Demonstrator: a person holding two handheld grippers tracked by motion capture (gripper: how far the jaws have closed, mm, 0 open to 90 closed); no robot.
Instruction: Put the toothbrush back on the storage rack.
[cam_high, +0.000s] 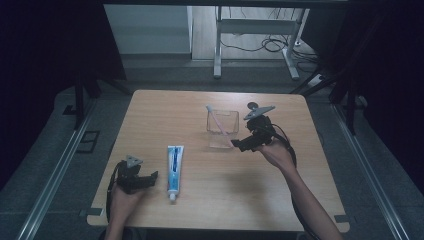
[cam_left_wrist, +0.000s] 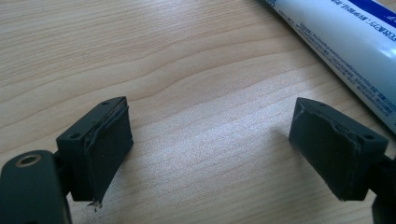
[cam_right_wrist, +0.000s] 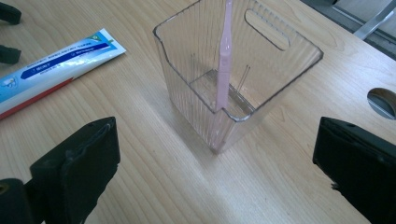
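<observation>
While the bench (cam_high: 300, 200) bears a clear bin (cam_right_wrist: 261, 79) far right, a pink toothbrush (cam_right_wrist: 223, 70) leans inside; right tool (cam_high: 239, 145), jaws apart, sits just beside. Left tool (cam_left_wrist: 210, 154), likewise apart, waits beside the toothpaste tube (cam_high: 174, 167).

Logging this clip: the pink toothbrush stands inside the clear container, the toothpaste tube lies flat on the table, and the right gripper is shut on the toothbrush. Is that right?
Not quite. The right gripper is open, its jaws wide apart and holding nothing, as the right gripper view shows. The pink toothbrush does stand inside the clear container, and the toothpaste tube lies flat on the table.
</observation>
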